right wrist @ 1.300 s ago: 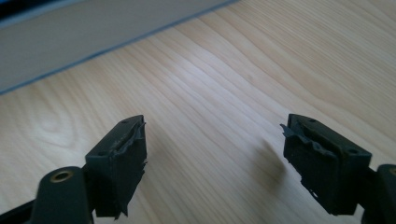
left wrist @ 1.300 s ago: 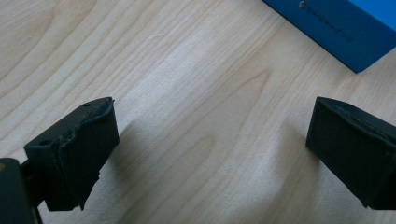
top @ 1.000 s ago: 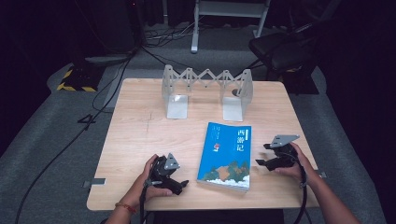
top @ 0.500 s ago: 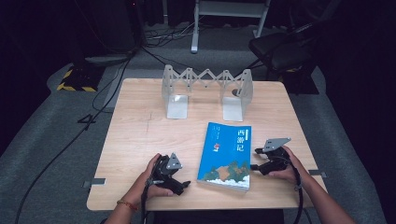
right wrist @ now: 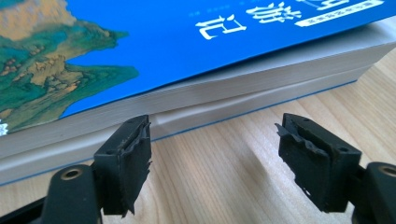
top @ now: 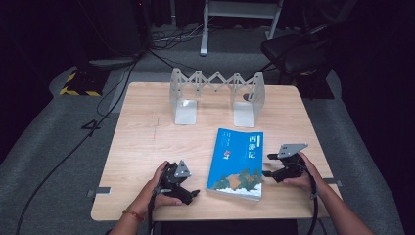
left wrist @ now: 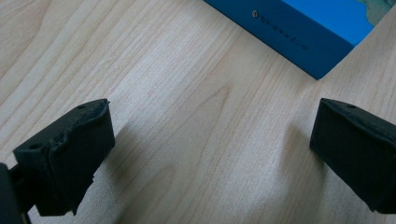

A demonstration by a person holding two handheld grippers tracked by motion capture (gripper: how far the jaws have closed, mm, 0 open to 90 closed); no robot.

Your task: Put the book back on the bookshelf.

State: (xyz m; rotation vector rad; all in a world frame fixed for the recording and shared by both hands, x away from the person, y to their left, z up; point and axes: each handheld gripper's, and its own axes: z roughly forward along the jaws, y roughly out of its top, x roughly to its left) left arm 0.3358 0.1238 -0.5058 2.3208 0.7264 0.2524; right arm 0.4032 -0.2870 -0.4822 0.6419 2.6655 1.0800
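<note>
While our left tool (top: 195, 194) waits open just left of the blue book (top: 236, 162), lying near-centre on the tabletop (top: 142, 142), our right tool (top: 267, 165), wide, has edged against its page edge, ready to lift.

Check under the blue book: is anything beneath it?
The blue book lies flat on the wooden table; nothing pokes out at its edges. Whatever its cover hides cannot be seen.
</note>
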